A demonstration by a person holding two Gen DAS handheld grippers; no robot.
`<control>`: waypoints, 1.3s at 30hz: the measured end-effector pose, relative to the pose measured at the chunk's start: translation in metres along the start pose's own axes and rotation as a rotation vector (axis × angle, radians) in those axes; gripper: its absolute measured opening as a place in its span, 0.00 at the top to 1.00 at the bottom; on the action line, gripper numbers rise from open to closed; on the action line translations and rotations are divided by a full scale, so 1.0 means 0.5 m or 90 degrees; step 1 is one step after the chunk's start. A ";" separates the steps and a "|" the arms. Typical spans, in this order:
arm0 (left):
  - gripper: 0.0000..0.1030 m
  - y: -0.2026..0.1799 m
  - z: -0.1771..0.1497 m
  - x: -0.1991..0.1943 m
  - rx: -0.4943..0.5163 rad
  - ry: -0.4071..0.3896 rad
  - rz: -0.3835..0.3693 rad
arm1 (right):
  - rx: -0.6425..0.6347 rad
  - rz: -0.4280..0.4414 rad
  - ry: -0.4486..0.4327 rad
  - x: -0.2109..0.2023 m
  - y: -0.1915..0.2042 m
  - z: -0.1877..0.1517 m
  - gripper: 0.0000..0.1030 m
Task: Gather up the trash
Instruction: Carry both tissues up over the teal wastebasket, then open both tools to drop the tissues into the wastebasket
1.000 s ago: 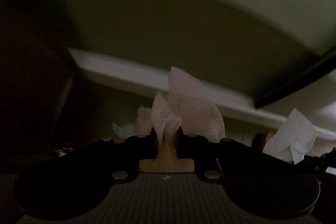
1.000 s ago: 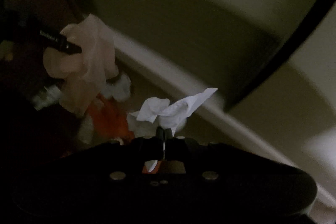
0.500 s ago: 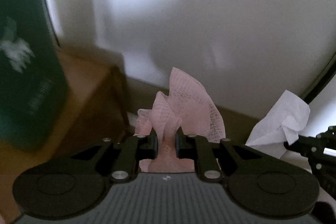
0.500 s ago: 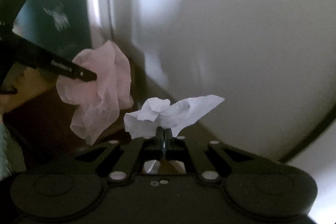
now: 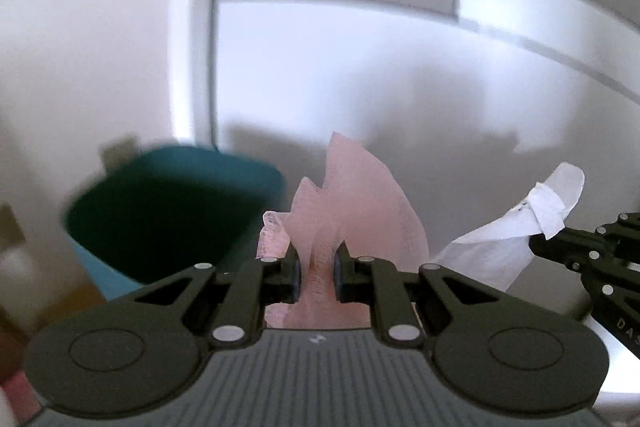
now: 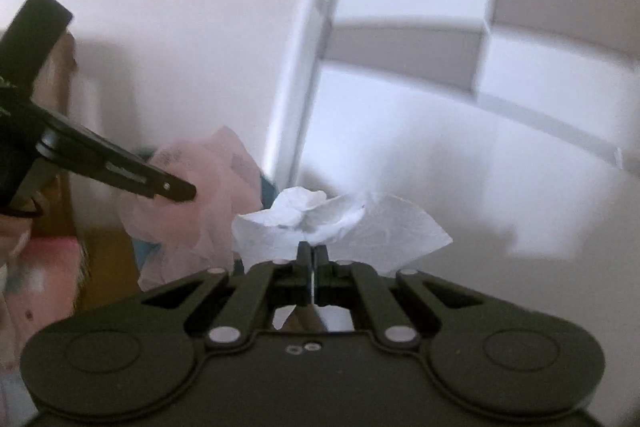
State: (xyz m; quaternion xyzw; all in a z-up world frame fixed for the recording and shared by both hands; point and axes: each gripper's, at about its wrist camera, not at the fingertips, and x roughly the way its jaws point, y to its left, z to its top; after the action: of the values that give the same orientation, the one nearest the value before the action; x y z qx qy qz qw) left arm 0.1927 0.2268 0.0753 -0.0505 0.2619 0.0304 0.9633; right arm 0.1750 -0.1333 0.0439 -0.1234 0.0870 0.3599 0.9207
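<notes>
My left gripper [image 5: 318, 273] is shut on a crumpled pink tissue [image 5: 352, 211] that fans up above its pads. A dark teal bin [image 5: 168, 215] stands open-topped just left of it, below and ahead. My right gripper [image 6: 312, 259] is shut on a crumpled white tissue [image 6: 340, 223]. In the left wrist view the white tissue [image 5: 516, 235] and the right gripper's black fingers [image 5: 576, 251] show at the right edge. In the right wrist view the left gripper's fingers [image 6: 140, 179] and the pink tissue [image 6: 200, 203] hang at the left, with a sliver of the teal bin [image 6: 266, 189] behind.
A white wall with a vertical white door frame [image 5: 196, 67] rises behind the bin. White and grey cabinet panels [image 6: 480, 59] fill the right. A wooden floor [image 6: 108, 267] and a person's pink clothing [image 6: 36, 275] show at the lower left.
Both grippers have risen from a dark low spot into bright light, each still holding its tissue. The teal bin now shows its open top from above.
</notes>
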 end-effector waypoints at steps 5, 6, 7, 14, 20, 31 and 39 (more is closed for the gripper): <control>0.86 0.065 0.087 -0.056 0.011 -0.055 0.078 | -0.035 0.025 -0.042 0.052 0.064 0.116 1.00; 0.86 0.081 0.104 -0.065 0.010 -0.060 0.089 | -0.042 0.028 -0.048 0.068 0.075 0.131 1.00; 0.86 0.096 0.112 -0.063 0.005 -0.064 0.101 | -0.044 0.030 -0.051 0.085 0.084 0.144 1.00; 0.86 0.171 0.137 -0.033 0.002 -0.054 0.172 | -0.026 0.054 -0.008 0.201 0.125 0.161 1.00; 0.86 0.213 0.127 0.067 -0.016 -0.020 0.195 | 0.012 0.065 0.057 0.345 0.129 0.123 1.00; 0.85 0.241 0.094 0.242 -0.010 0.079 0.215 | 0.022 0.110 0.174 0.436 0.152 0.064 1.00; 0.85 0.256 0.066 0.284 -0.042 0.158 0.206 | 0.029 0.116 0.218 0.479 0.159 0.067 0.94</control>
State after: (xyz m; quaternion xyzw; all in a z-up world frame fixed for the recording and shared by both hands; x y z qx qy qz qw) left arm 0.3206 0.3621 0.0214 -0.0423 0.3825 0.1866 0.9039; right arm 0.2967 0.0864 0.0030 -0.1538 0.2613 0.4131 0.8587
